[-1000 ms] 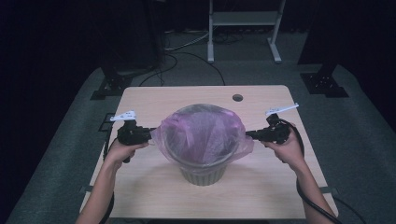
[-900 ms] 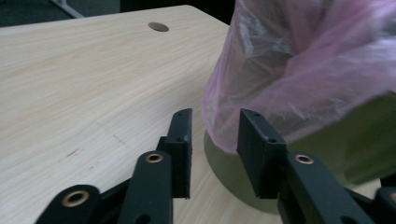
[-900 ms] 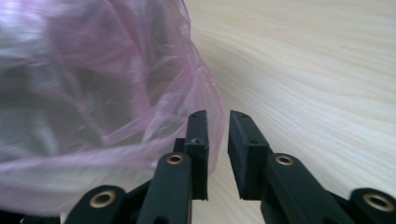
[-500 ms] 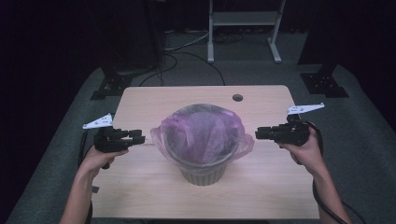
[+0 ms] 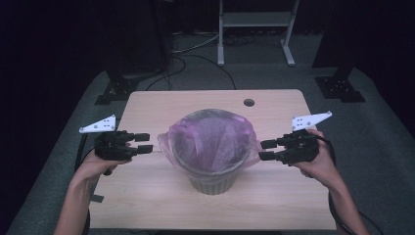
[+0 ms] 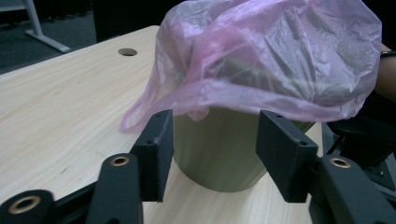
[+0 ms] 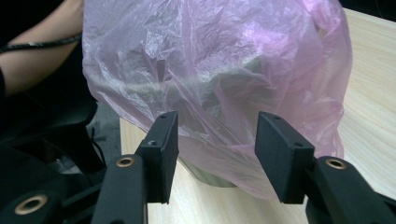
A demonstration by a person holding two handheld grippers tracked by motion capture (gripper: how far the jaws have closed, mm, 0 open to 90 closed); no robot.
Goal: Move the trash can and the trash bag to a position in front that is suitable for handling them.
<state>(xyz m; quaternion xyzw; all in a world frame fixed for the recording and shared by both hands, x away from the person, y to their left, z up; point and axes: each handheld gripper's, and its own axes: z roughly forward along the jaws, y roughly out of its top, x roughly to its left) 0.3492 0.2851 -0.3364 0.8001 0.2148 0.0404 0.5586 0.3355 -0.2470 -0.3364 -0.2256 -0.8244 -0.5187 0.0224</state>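
On the table (image 5: 147,205) stands a bin (image 5: 213,182), near its middle, lined with a pink bag (image 5: 210,137) draped over the rim. The left gripper (image 5: 147,143) and right gripper (image 5: 265,150) flank it just apart, jaws open after just widening, nothing between them.

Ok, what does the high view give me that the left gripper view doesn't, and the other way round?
High view alone: both grippers together, left gripper and right gripper, open on either side, clear of the bag, plus the bin's lined inside from above. Left gripper view alone: the grey-green plastic bin bare wall below the bag's hanging hem, seen between its open jaws. Shared: the thin pink plastic bag draped over the rim, the light wooden table and its round cable hole.
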